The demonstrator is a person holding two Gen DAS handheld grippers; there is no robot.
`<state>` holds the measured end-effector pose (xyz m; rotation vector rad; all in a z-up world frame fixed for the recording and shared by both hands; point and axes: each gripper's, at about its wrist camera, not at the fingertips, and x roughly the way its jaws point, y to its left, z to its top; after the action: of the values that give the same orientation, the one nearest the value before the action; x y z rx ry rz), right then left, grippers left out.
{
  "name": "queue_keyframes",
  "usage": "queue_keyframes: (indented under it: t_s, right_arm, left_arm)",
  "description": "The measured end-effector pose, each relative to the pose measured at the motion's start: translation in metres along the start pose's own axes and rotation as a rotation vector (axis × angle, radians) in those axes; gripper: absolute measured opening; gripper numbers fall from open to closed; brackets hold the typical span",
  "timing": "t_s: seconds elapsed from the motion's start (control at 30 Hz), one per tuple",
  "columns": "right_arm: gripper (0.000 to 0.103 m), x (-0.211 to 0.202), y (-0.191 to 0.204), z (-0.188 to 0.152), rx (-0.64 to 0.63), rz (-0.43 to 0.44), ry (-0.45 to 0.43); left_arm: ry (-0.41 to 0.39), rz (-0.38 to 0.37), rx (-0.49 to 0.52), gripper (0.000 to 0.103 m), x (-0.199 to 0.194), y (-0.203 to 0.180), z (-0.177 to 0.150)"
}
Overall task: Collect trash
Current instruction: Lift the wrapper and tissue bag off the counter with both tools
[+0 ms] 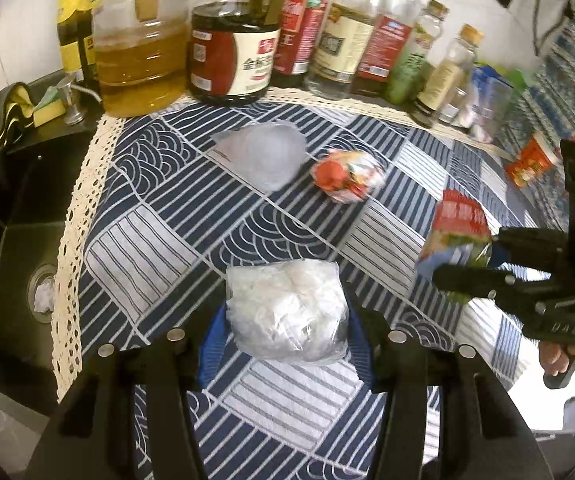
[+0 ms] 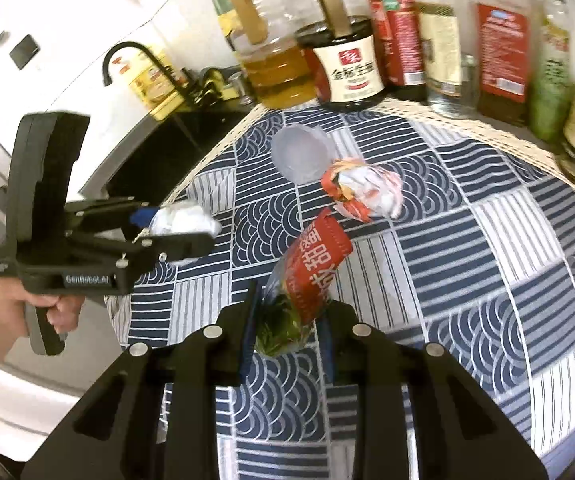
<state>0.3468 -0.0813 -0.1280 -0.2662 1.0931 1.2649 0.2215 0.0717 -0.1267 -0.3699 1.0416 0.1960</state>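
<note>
From my left wrist view, my left tool [image 1: 285,320] is clamped on a clear bag of white crumpled trash [image 1: 285,314], blue pads pressing both sides, held just above the patterned surface [image 1: 159,220]. Ahead lie two loose pieces: a translucent plastic wrap [image 1: 261,156] and, just beside it, a crumpled red-and-white wrapper [image 1: 347,176]. Nothing stands between me and them. Off to my right, my right tool [image 1: 471,268] grips a red-and-green snack packet [image 1: 457,236]. A red carton [image 1: 531,162] sits farther back on the right. Along the back edge stand the bottles: a big oil jug [image 1: 141,60], a dark soy sauce jar [image 1: 233,60], and about six more tall ones, blurred toward the right. Left of the cloth's lace border is a dark sink [image 1: 19,248] with something white in its drain.

Over to the right wrist view: my right tool [image 2: 287,328] is closed on the snack packet [image 2: 311,276], which sticks up tilted between the fingers. Beyond it, the same two pieces, the plastic wrap [image 2: 299,156] touching the crumpled wrapper [image 2: 367,192]. My left tool [image 2: 191,232] comes in from the left, shut around the white bag [image 2: 185,220], my left hand [image 2: 47,312] on its handle. A black faucet [image 2: 143,64] curves over the sink, white wall behind.
</note>
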Motion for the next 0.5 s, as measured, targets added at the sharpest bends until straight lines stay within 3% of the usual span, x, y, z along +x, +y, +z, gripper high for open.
queue_keyframes:
  t_s: [0.5]
  right_arm:
    - [0.028, -0.042, 0.074, -0.047, 0.147, -0.079, -0.047]
  left_arm:
    - [-0.017, -0.121, 0.111, 0.051, -0.047, 0.003, -0.058]
